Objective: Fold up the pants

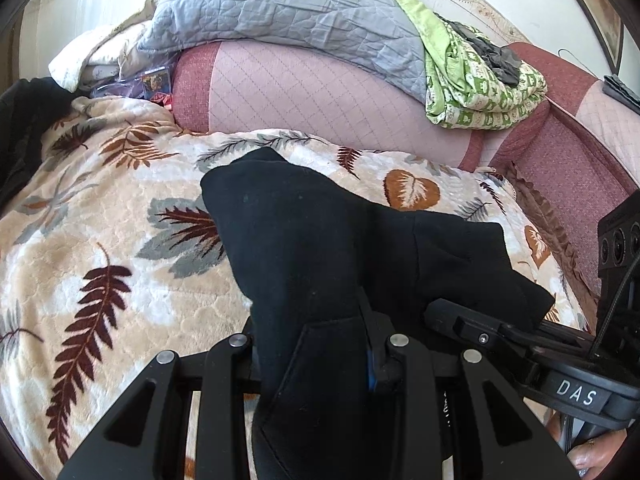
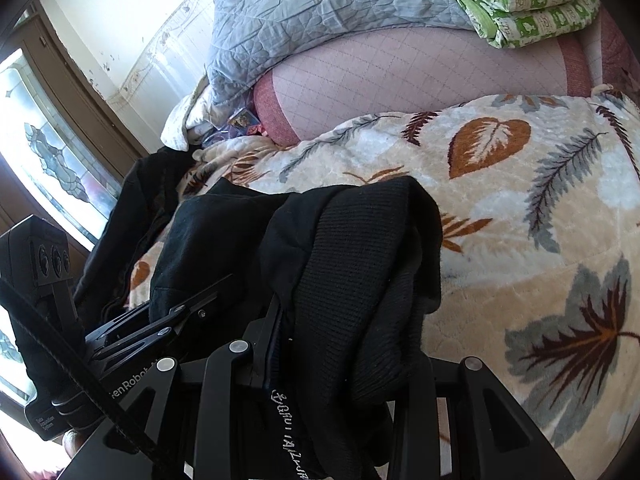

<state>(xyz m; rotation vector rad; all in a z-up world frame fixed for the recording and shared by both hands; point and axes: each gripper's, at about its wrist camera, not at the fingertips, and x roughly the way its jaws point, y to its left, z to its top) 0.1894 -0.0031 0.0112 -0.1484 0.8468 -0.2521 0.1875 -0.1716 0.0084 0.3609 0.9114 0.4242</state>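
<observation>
The black pants (image 1: 320, 240) are bunched and held up over a leaf-patterned blanket (image 1: 100, 220). My left gripper (image 1: 320, 360) is shut on a fold of the black cloth, which drapes over its fingers and hides the tips. My right gripper (image 1: 480, 328) enters the left wrist view from the right, pinching the same cloth. In the right wrist view my right gripper (image 2: 320, 360) is shut on the ribbed waistband of the pants (image 2: 352, 260), which hangs over it. My left gripper (image 2: 180, 316) shows at the left there, clamped on the pants' edge.
A pink quilted cushion (image 1: 300, 92) lies behind the blanket (image 2: 520, 200), with a grey quilt (image 1: 280, 4) and a folded green patterned cloth (image 1: 480, 80) on top. More dark clothing (image 2: 132, 208) lies at the blanket's left edge, by a window (image 2: 52, 160).
</observation>
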